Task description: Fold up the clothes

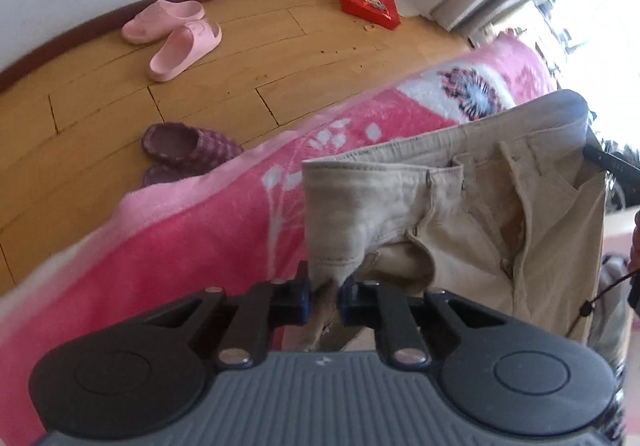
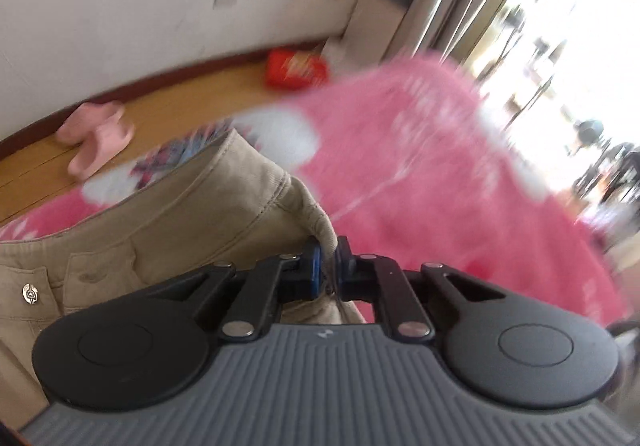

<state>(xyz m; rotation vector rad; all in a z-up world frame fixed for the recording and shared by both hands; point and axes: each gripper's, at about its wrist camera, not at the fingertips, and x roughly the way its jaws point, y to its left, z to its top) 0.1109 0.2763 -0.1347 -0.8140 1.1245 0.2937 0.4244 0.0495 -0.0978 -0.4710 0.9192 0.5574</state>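
Note:
A pair of beige trousers (image 1: 460, 206) hangs lifted over a pink flowered blanket (image 1: 180, 246) on the bed. My left gripper (image 1: 324, 296) is shut on one corner of the trousers' waistband. My right gripper (image 2: 329, 264) is shut on the other waistband corner of the trousers (image 2: 180, 214), with the metal button (image 2: 31, 293) at the left. The open fly faces the left wrist view. The trouser legs are hidden below. The right wrist view is blurred.
Pink slippers (image 1: 176, 34) and purple checked slippers (image 1: 188, 146) lie on the wooden floor (image 1: 100, 106). A red box (image 1: 370, 2) sits by the wall corner. The pink blanket (image 2: 440, 166) runs toward a bright window (image 2: 560, 26) at the right.

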